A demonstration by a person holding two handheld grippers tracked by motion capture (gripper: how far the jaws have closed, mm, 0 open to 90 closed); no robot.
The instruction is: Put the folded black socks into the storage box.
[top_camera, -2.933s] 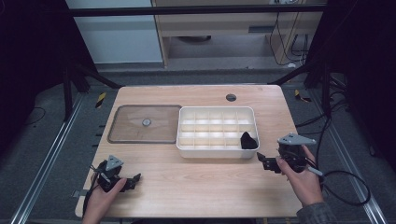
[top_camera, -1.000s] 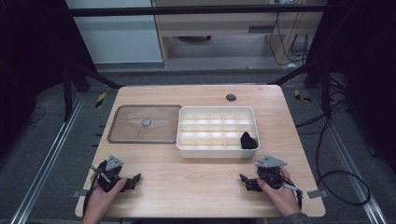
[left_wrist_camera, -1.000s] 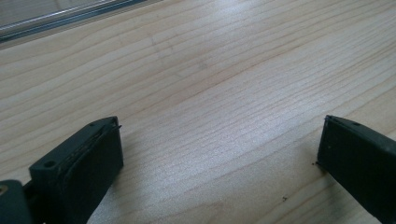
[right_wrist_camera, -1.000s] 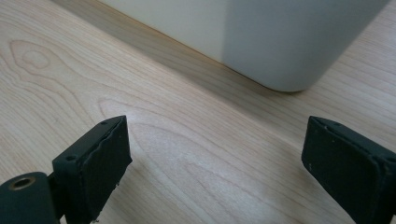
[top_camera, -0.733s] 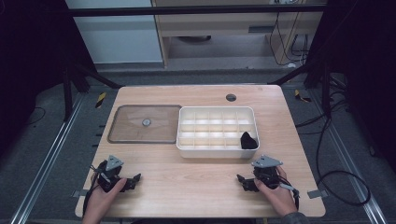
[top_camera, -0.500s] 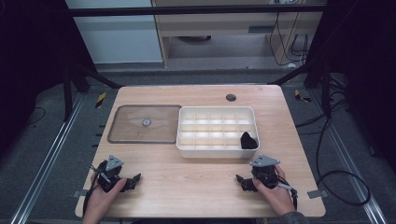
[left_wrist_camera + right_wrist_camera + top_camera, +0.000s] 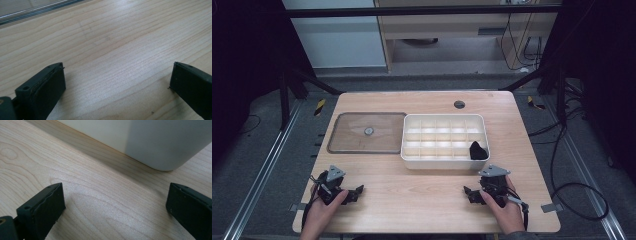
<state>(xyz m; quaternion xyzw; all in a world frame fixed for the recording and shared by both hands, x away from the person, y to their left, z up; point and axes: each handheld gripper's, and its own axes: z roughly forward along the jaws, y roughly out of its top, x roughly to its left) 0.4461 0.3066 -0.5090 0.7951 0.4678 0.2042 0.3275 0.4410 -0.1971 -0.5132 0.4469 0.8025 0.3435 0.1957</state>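
Both hand-held grippers, left [image 7: 353, 192] and right [image 7: 470, 193], rest spread and empty near the counter's [image 7: 422, 200] front edge, perhaps parked; the divided tray's [image 7: 444, 163] corner compartment holds a dark object [image 7: 478, 150].

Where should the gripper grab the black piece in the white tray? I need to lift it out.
Grip the black piece across its raised top, coming straight down: it sits in the white tray's near right compartment, so the walls likely block a sideways approach.

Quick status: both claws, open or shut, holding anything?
Left claw: open, empty, over bare table.
Right claw: open, empty, near the white tray.
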